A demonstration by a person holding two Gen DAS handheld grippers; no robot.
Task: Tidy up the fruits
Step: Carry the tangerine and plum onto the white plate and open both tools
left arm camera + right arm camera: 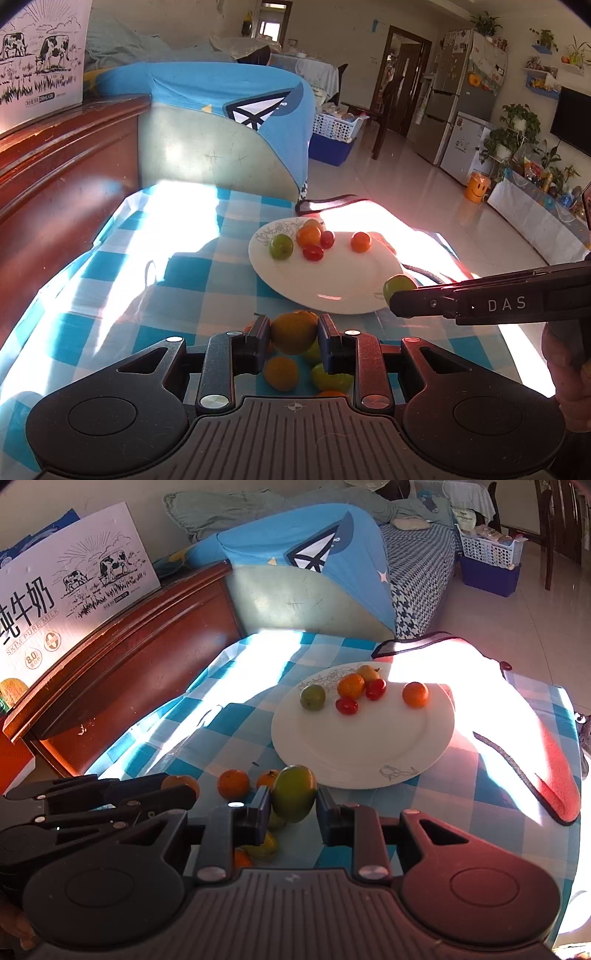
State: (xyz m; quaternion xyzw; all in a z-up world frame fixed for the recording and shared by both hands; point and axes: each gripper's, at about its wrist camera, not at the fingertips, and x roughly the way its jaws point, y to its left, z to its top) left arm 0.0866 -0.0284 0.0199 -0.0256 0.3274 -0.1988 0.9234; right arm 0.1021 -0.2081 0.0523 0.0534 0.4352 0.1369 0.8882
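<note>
The left claw is clamped on a round orange fruit, its two dark pads pressed against either side. Beneath and behind those pads, more loose fruit lies on the tabletop, orange and yellow-green, smooth-skinned. Ahead of this claw sits the white plate, glossy and round, with a faint line drawing on its rim.

The right claw grips an oval green fruit, held upright between the pads just short of the plate's near rim. In the left wrist view, this claw reaches in level from the right, its tip with the green fruit over the plate's near right edge.

On the plate's far side lie a green fruit, two oranges, and two shiny red cherry tomatoes. The tabletop wears a blue-and-white checked cloth; a red mat lies to the right.
</note>
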